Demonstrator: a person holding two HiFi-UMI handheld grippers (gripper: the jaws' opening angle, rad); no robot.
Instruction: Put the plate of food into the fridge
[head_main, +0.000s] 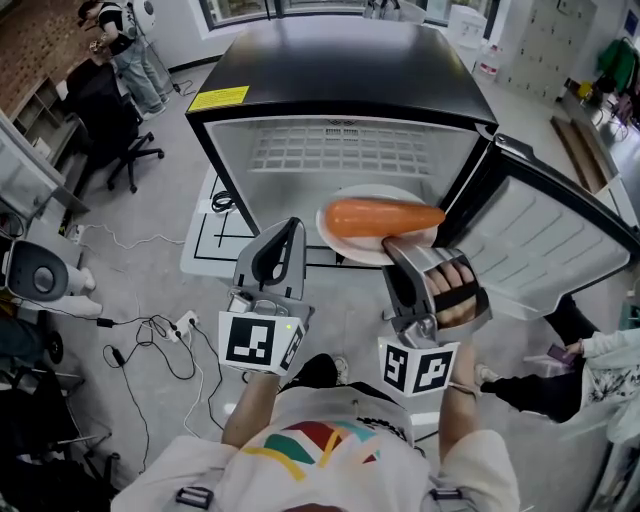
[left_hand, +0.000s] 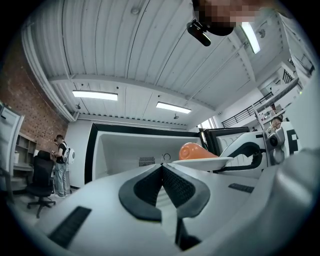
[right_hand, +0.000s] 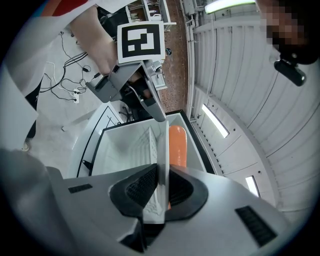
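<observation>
A white plate (head_main: 352, 248) with a large orange carrot (head_main: 380, 216) on it is held level in front of the open fridge (head_main: 345, 150), just outside its white inside. My right gripper (head_main: 402, 247) is shut on the plate's near right rim. In the right gripper view the plate (right_hand: 162, 150) stands edge-on between the pads, with the carrot (right_hand: 178, 145) beyond it. My left gripper (head_main: 288, 228) hangs left of the plate with its jaws shut and nothing in them. From the left gripper (left_hand: 162, 167) view, the plate (left_hand: 202, 161) and carrot (left_hand: 196, 151) show to the right.
The fridge door (head_main: 560, 235) stands swung open at the right. A black office chair (head_main: 120, 140) and a standing person (head_main: 125, 40) are at the far left. Cables and a power strip (head_main: 165, 330) lie on the floor at the left. Another person (head_main: 600, 355) is at the right edge.
</observation>
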